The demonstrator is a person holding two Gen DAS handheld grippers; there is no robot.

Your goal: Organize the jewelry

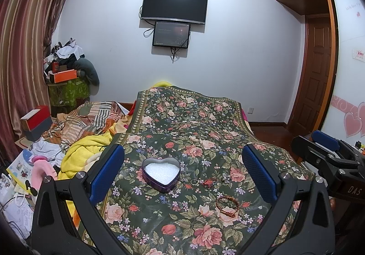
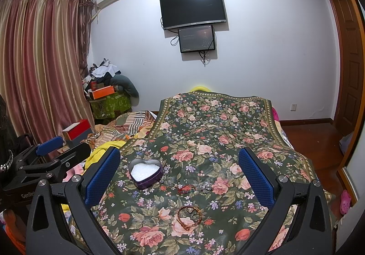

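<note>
Bedroom's pretty cluttered, TV on the far wall, striped curtains off to one side, and a bed (image 1: 194, 118) covered with a dark floral cloth (image 2: 205, 122) where everything's laid out. Landmark here is the little heart-shaped tin (image 1: 161, 174), lid off, white padding inside, sitting on the cloth.

Just beside the tin, strung out in a row away from it: a small ring (image 1: 194, 182), then a red cord bracelet (image 1: 209, 182), then a tiny silvery piece (image 1: 225, 178) I can't make out. Nearer to the person than the tin, well apart from that row, is a braided brown bracelet (image 1: 227, 206).

All of it looks featherweight. The cord and braided ones should be soft and floppy, so I'd pinch across the strand, not try to scoop. The ring's hard and probably slippery, and sunk into soft fabric, so that one looks fiddly. The tin's light too and could skate if bumped.

Left tool (image 1: 182, 177) is held low over the cloth, aimed at the tin, blue pads spread wide with nothing between them. Right tool (image 2: 180, 183) sits right alongside, same forward-pointing pose, also wide apart and empty. Nothing's in the tin yet.
</note>
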